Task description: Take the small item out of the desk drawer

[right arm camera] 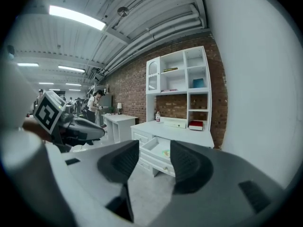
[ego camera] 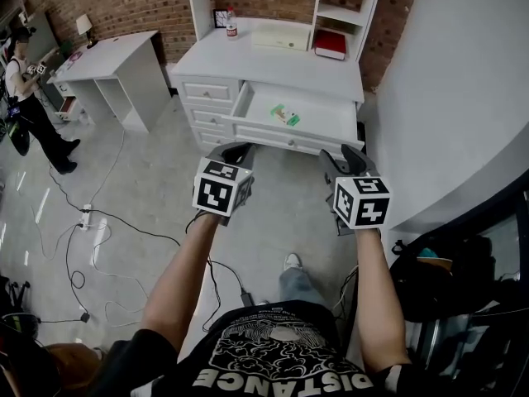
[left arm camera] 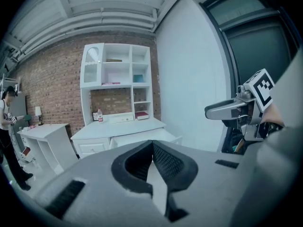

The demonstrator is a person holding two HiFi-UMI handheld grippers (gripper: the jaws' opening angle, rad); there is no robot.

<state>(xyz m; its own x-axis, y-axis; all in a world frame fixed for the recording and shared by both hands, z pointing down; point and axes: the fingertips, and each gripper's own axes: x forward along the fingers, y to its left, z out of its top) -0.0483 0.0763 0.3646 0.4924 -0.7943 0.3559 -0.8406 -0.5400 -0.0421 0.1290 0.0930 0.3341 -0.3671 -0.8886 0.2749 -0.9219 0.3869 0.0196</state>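
Forearms: both reach forward from the black shirt (ego camera: 273, 354) at the bottom of the head view, one gripper in each hand, marker cubes (ego camera: 221, 187) facing up.
Left gripper (ego camera: 234, 150): jaws together at the tips, nothing between them; held off the drawer front's left end, touching nothing. Looks idle, probably because the drawer is already out.
Right gripper (ego camera: 340, 157): jaws apart, empty; its own view frames the drawer in the gap. Likely opened ready for the pick.
Drawer (ego camera: 273, 132): pulled well out from under the front edge of the surface (ego camera: 273, 60), on the right part of the desk, inside bare apart from one thing.
Small item (ego camera: 285, 115): flat green-and-white packet, lying near the middle of the drawer bottom, clear of all four walls. Untouched, well apart from both grippers.
Step in hand: judged as the approach; the grab has not begun.
Next move: right gripper needs to come down over the front wall and pinch a low, flat thing, so a shallow angle could slip.
Surface top: red book (ego camera: 330, 44) at the back right corner, cream box (ego camera: 281, 38) along the back edge, bottle (ego camera: 231, 25) at the back left corner. None are in the way.
Background: second desk (ego camera: 107, 64) and a bystander (ego camera: 33, 98) at far left, with cables (ego camera: 91, 222) on the floor.
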